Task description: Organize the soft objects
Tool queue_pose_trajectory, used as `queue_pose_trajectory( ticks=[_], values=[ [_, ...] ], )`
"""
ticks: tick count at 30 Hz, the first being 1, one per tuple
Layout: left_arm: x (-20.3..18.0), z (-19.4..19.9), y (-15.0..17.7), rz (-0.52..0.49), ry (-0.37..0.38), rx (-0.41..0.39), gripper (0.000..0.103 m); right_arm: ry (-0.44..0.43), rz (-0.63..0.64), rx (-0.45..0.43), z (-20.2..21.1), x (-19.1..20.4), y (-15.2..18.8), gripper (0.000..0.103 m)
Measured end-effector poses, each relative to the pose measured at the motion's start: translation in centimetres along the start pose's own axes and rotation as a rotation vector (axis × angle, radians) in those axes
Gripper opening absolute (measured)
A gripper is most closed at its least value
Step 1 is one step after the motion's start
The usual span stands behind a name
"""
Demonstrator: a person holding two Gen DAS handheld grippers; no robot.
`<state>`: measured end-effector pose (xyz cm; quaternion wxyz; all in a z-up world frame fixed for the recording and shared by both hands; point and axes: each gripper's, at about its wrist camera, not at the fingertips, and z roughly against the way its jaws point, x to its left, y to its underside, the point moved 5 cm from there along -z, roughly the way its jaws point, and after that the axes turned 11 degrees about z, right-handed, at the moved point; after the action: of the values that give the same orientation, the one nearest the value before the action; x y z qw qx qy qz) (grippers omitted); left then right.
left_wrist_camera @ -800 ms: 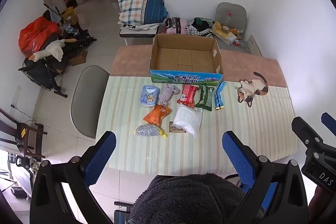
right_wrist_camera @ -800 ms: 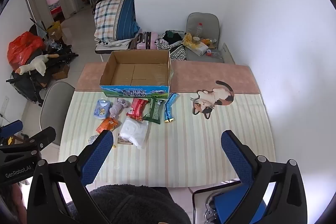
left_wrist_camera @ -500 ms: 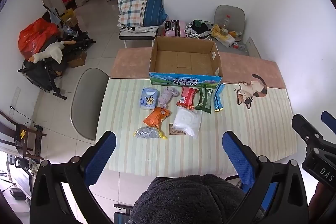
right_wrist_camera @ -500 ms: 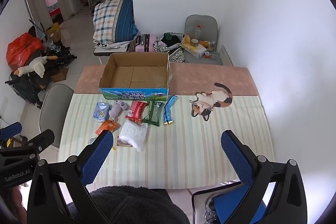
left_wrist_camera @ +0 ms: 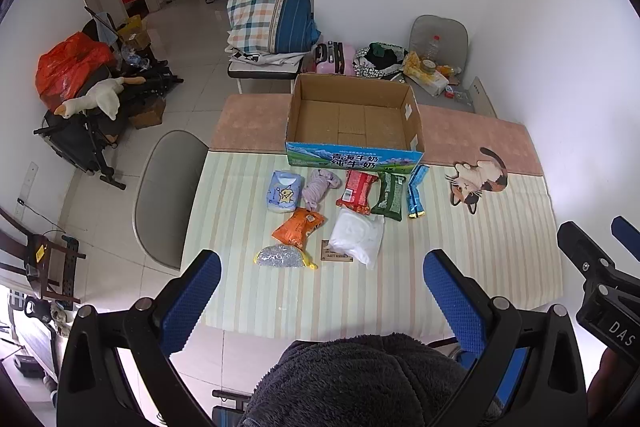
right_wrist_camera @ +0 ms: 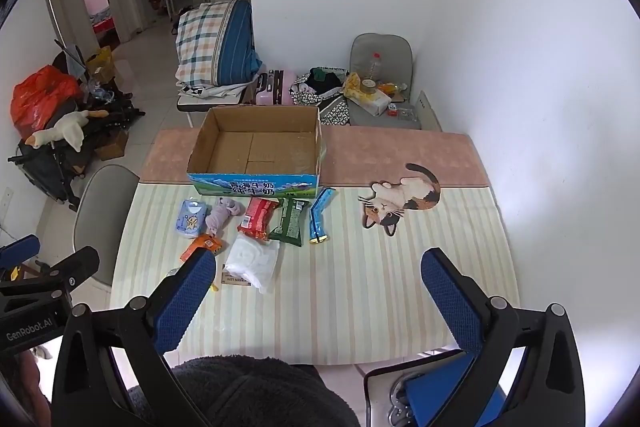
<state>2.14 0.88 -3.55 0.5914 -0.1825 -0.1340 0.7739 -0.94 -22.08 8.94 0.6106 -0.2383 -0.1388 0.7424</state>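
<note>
An open empty cardboard box (left_wrist_camera: 354, 123) (right_wrist_camera: 258, 151) stands at the far middle of the striped table (left_wrist_camera: 460, 259). In front of it lie several soft packs: a blue tissue pack (left_wrist_camera: 283, 191), a lilac cloth (left_wrist_camera: 318, 187), a red pack (left_wrist_camera: 357, 187), a green pack (left_wrist_camera: 389, 195), a blue sachet (left_wrist_camera: 416, 191), an orange pack (left_wrist_camera: 299, 228), a white pack (left_wrist_camera: 356, 235) and a silver pouch (left_wrist_camera: 282, 257). My left gripper (left_wrist_camera: 322, 291) and my right gripper (right_wrist_camera: 316, 293) are both open and empty, held high above the table's near edge.
A cat-shaped mat (left_wrist_camera: 478, 179) lies at the table's right. A grey chair (left_wrist_camera: 168, 195) stands at the table's left side. A dark fleece hat (left_wrist_camera: 352, 383) fills the bottom of both views. Clutter, bedding and another chair stand beyond the table.
Both grippers have risen and drawn back a little, so the table looks smaller and more of the wall shows. Nothing on the table has moved.
</note>
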Motion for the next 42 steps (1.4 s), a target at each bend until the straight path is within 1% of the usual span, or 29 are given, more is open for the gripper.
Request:
queue_pose_trajectory(
  ticks=[9,32,42],
  values=[
    [0.05,-0.02,0.03,0.005,0.002,-0.006,0.103,-0.002,0.009,-0.004,0.16,-0.15,-0.31,0.103],
    [-0.44,0.25,0.03,0.002,-0.002,-0.015,0.103,-0.007,0.011,-0.024,0.65,-0.07,0.10,0.103],
    [-0.30,0.58,0.60,0.008,-0.006,-0.018,0.103,-0.019,0.019,-0.026,0.71,0.05,0.55,0.103]
  ],
)
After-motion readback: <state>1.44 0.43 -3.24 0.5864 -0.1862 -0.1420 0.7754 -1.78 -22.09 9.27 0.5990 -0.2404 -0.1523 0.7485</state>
